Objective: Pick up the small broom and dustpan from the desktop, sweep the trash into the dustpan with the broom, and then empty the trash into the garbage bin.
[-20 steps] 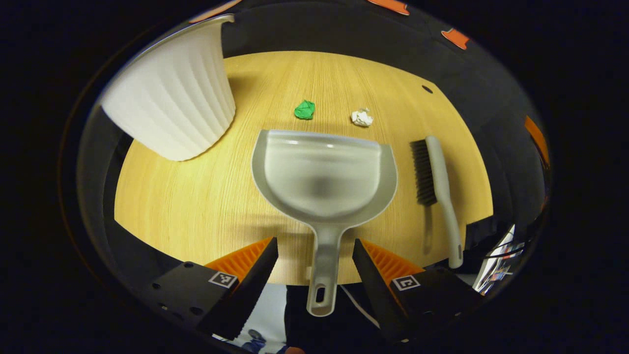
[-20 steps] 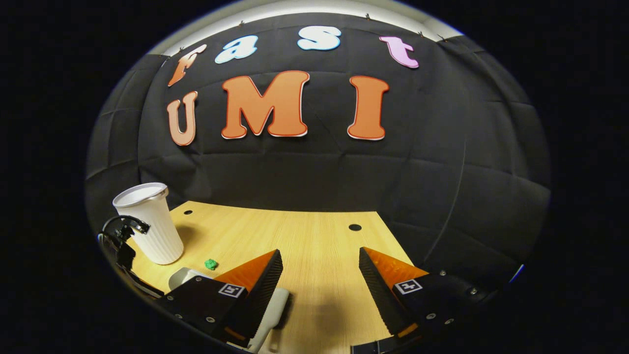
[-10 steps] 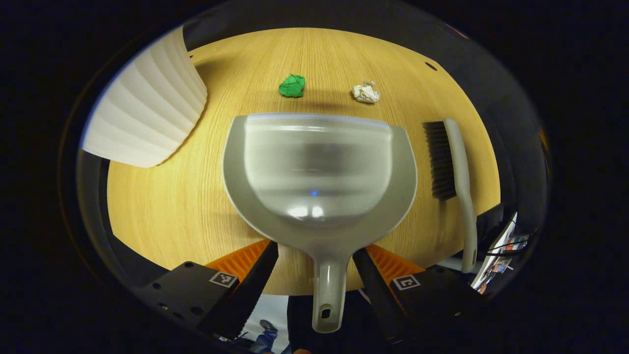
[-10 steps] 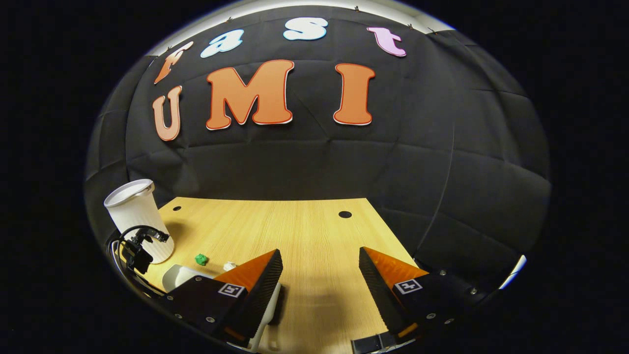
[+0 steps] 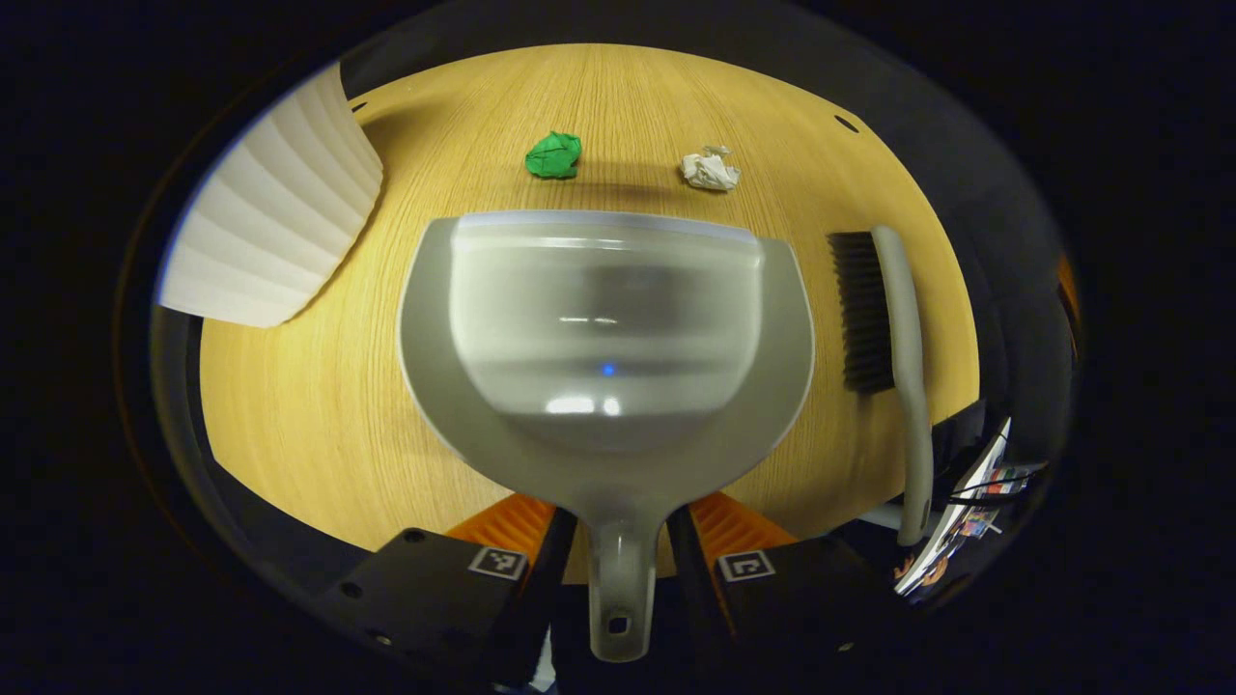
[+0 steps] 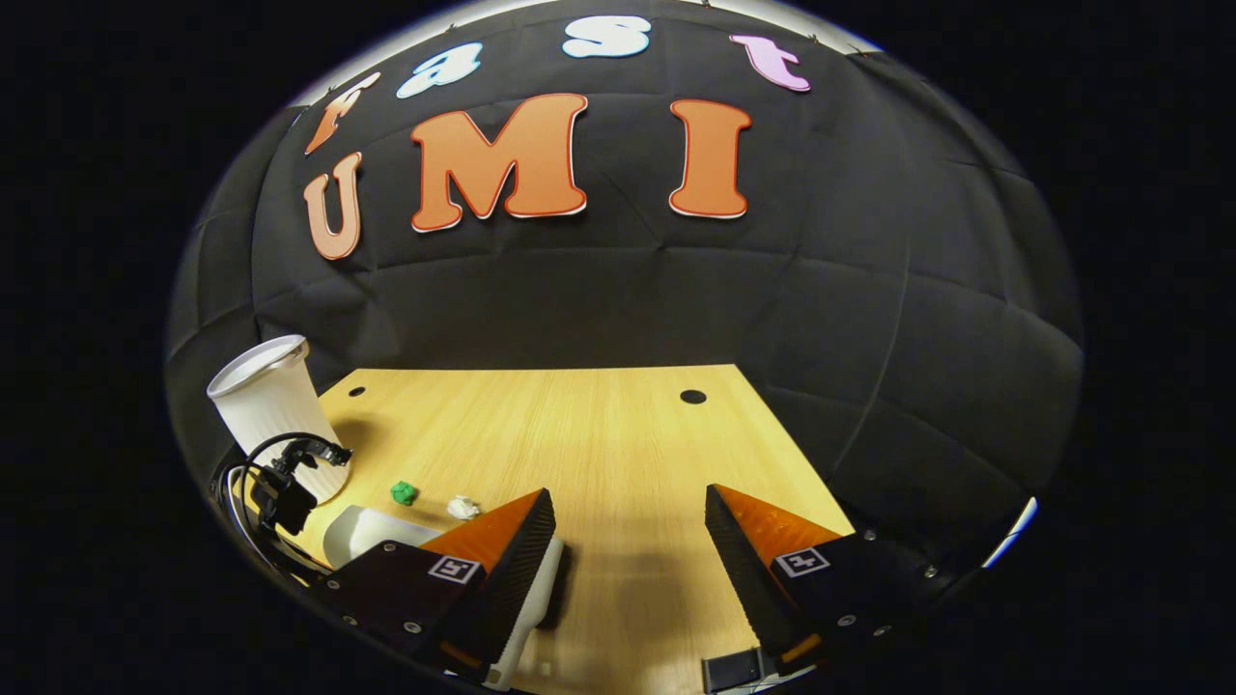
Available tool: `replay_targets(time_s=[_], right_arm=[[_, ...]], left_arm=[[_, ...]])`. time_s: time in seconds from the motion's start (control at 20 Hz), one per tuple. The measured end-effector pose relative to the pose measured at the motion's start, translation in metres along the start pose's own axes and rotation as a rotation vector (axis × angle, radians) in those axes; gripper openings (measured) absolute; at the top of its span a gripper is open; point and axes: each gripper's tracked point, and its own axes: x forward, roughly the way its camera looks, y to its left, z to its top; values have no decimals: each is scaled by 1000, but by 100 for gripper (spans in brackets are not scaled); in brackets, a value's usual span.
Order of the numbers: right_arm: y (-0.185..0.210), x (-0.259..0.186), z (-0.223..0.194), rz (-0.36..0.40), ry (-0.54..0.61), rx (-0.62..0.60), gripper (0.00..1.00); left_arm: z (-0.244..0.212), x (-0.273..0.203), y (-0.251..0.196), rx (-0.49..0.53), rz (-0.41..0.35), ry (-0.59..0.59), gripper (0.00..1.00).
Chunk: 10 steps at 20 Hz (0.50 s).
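A grey dustpan lies flat on the wooden table, mouth toward the far side. My left gripper is shut on its handle near the table's front edge. Just beyond the pan's lip lie a green paper ball and a white paper ball. The small broom lies to the pan's right, bristles facing the pan. In the right gripper view, my right gripper hangs open above the table, with the broom partly hidden under its left finger. The dustpan sits farther left.
A white ribbed garbage bin stands at the table's far left, also seen as the bin behind the other gripper's body. A cable hole marks the back of the table. Black cloth walls close in behind.
My left gripper moved in along the dustpan handle and its fingers went from wide open to shut on it. The right gripper stayed open, its view tilting slightly.
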Motion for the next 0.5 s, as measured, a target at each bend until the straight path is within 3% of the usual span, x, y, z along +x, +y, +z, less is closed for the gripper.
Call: replay_targets(time_s=[0.1, 0.2, 0.5], right_arm=[[8, 2, -10, 30, 44, 6, 95], [15, 4, -21, 58, 87, 4, 95], [48, 4, -67, 153, 291, 52, 95]], left_arm=[[-2, 3, -1, -15, -4, -1, 43], [-1, 0, -1, -7, -15, -28, 37], [4, -4, -2, -10, -74, -85, 33]])
